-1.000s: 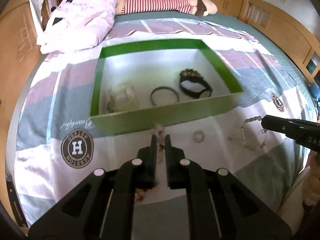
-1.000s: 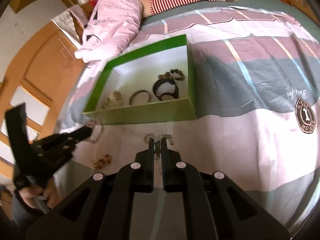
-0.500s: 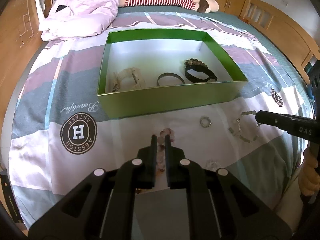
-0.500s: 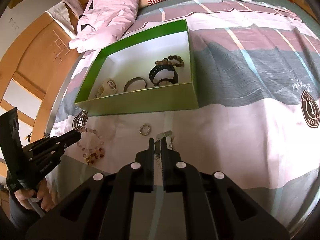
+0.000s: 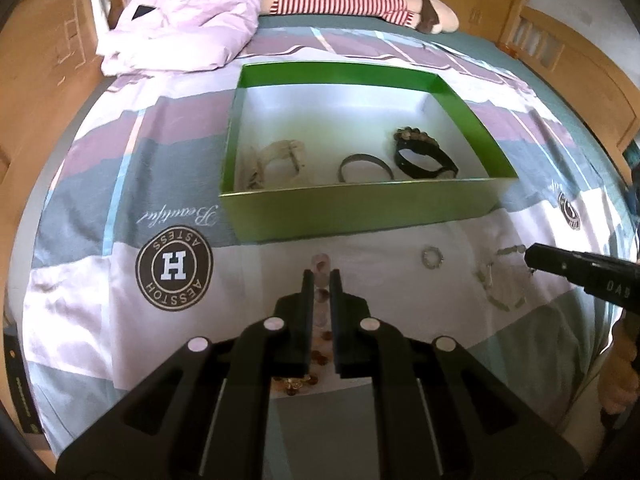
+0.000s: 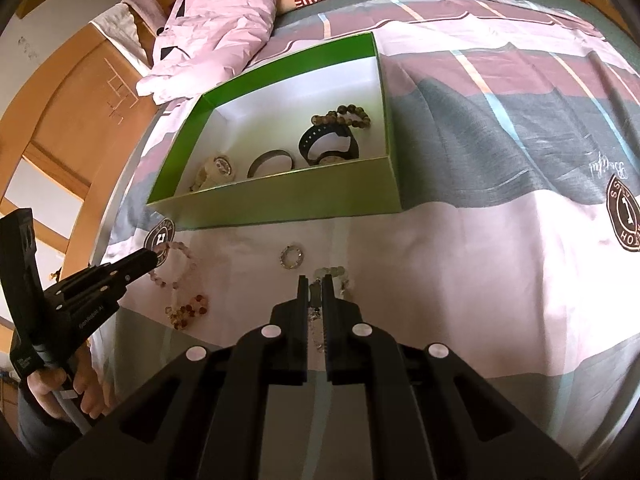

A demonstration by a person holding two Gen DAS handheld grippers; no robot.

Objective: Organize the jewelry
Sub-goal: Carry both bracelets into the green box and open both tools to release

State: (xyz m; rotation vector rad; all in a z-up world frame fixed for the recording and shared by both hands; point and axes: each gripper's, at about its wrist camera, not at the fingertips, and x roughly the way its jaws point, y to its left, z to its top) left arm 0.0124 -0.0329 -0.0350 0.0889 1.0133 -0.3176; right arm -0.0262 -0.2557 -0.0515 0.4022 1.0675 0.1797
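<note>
so the green box (image 5: pixel 360 208) on the bed already has four pieces in it: a pale watch (image 5: pixel 276 160), a dark bangle (image 5: pixel 365 167), a black band (image 5: pixel 424 160) and a brown bead bracelet (image 6: pixel 344 114). still loose on the sheet in front of the box: a pink bead bracelet (image 6: pixel 176 264), a little sparkly ring (image 6: pixel 292 258) and a pale chain necklace (image 5: pixel 496 284). my left claw (image 5: pixel 320 276) and right claw (image 6: pixel 315 280) are both pressed together, hovering over the loose stuff, apparently holding nothing. roughly halfway i'd say.
</note>
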